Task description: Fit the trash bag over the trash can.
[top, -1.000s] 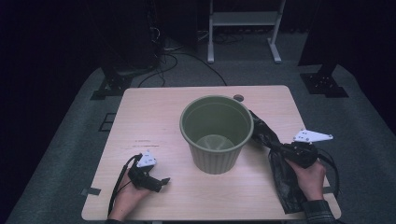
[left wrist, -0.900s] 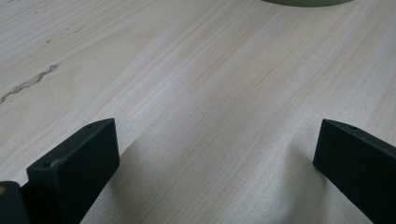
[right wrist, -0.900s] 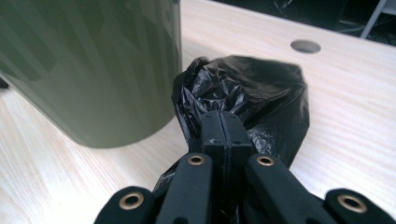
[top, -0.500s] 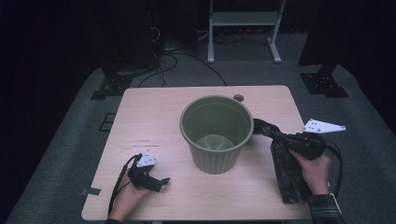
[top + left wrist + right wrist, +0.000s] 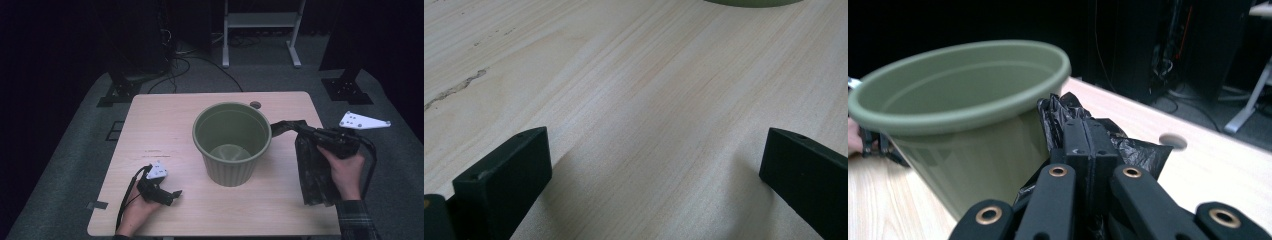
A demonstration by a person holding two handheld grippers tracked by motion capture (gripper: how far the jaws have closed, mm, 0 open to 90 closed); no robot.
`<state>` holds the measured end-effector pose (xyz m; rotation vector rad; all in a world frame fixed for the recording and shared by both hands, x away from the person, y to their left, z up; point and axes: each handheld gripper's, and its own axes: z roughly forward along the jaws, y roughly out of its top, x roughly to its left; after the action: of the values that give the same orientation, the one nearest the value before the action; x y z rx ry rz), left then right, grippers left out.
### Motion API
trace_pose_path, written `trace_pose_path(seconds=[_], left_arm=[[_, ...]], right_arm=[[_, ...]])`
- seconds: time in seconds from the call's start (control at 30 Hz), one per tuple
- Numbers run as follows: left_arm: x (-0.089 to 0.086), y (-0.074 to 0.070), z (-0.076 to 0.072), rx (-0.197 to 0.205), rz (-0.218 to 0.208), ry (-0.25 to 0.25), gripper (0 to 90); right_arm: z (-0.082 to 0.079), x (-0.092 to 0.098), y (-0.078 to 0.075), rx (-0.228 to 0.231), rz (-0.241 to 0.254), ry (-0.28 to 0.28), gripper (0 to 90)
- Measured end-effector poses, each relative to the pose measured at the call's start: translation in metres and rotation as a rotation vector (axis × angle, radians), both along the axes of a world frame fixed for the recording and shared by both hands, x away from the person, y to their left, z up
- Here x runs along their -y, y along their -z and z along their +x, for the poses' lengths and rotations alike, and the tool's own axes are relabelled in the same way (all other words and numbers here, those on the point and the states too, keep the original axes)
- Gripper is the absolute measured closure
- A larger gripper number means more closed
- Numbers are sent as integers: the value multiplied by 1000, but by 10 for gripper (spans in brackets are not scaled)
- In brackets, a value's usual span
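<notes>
From my remote station: a pale wooden worktop (image 5: 165, 130) with a round cable hole (image 5: 255, 105) stands on grey carpet (image 5: 75, 165). Behind it, a white metal stand (image 5: 260, 30), black equipment bases (image 5: 120, 92) and loose cables (image 5: 200, 65) fade into darkness.

Pale wooden table (image 5: 165, 130) under green bucket (image 5: 232, 145), black bag (image 5: 312, 172).
</notes>
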<state>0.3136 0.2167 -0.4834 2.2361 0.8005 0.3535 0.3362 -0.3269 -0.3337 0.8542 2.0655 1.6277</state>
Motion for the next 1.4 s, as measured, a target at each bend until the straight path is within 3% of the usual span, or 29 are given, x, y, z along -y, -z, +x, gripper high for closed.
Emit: trace_pose_path(seconds=[0.17,0.47,0.63,0.93,1.13,1.4], left_arm=[[0,0,0,1,-1,-1,0],[0,0,0,0,-1,0,0],[0,0,0,0,0,0,0],[0,0,0,0,0,0,0],[0,0,0,1,-1,-2,0],[0,0,0,1,-1,-3,0]], right_arm=[[3,-6,-26,52,19,-23,900],[6,-17,-55,101,73,-83,900],[6,-30,-77,139,77,-123,900],[4,-43,-103,183,98,-170,900],[3,-58,-132,224,105,-216,900],[-1,-76,-154,259,114,-265,900]])
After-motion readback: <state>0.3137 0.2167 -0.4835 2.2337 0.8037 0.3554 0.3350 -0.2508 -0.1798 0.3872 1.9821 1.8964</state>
